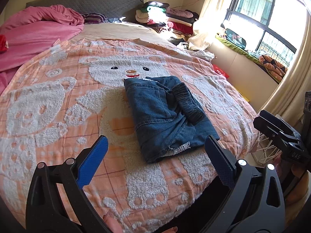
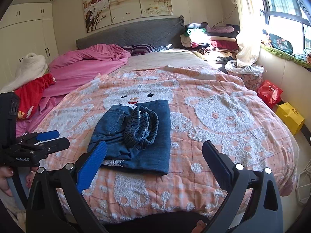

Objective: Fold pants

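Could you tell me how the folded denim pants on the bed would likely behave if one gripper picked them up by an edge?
The pants would probably sag and unfold: they are soft denim in loose layers, with the gathered elastic waistband resting free on top. Pushed, they would likely drag and bunch rather than slide, since the bear blanket looks nubby.

"GenRoboAI" on left gripper (image 2: 48,138)

Sunlit bedroom, bed filling the frame

Grey padded headboard (image 2: 128,34) under a floral painting (image 2: 127,3); white wardrobe (image 2: 25,29) upper left; bright window (image 2: 285,9) upper right.
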A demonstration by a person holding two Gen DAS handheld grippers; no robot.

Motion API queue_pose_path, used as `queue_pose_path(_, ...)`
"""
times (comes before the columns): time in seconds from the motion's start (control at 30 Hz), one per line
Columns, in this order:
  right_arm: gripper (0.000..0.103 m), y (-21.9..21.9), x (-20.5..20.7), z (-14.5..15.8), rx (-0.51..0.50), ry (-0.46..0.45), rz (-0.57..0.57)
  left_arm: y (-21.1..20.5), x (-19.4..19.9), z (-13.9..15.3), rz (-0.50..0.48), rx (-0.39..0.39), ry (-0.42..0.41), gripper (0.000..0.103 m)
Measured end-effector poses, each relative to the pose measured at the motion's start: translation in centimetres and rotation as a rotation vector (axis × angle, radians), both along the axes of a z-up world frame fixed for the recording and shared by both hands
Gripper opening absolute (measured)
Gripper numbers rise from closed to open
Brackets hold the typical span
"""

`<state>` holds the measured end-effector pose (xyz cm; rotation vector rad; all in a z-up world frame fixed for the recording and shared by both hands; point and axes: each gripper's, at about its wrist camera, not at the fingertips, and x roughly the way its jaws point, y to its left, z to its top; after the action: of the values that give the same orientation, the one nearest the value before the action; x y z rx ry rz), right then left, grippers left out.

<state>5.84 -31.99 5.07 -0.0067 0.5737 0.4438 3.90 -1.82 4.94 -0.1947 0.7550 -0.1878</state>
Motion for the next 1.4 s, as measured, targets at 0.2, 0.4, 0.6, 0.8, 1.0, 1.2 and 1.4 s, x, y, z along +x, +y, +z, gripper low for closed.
queue_pose_path(0.2,0.098,-0.5,-1.2,0.1,0.006,-0.021,-0.016,-0.6,-1.7,-0.8,0.008,0.016,0.004,0.094)
queue_pose_path(0.4,0.098,-0.7,-2.0,-0.4,0.004,-0.02,-0.012,-0.9,-2.7,-1.5,0.027,-0.006,0.001,0.094)
queue_pose_path(0.6,0.098,-0.1,-2.9,-1.1,-0.016,-0.005,0.014,-1.0,-2.7,-2.2,0.039,-0.008,0.023,0.094)
queue_pose_path(0.8,0.098,0.5,-3.3,-2.5,-0.046,0.03,0.034,-0.9,-2.3,-3.1,0.049,-0.001,0.045,0.094)
queue_pose_path(1.0,0.098,0.7,-2.5,-4.0,-0.072,0.065,0.018,-1.1,-1.9,-4.1,0.055,0.007,0.074,0.094)
queue_pose_path(1.2,0.098,0.4,-1.9,-5.1,-0.076,0.096,0.011,-1.2,-1.7,-4.6,0.059,0.014,0.095,0.094)
queue_pose_path(1.4,0.098,0.4,-1.9,-5.1,-0.076,0.099,0.01,-1.3,-1.7,-4.7,0.059,0.015,0.095,0.094)
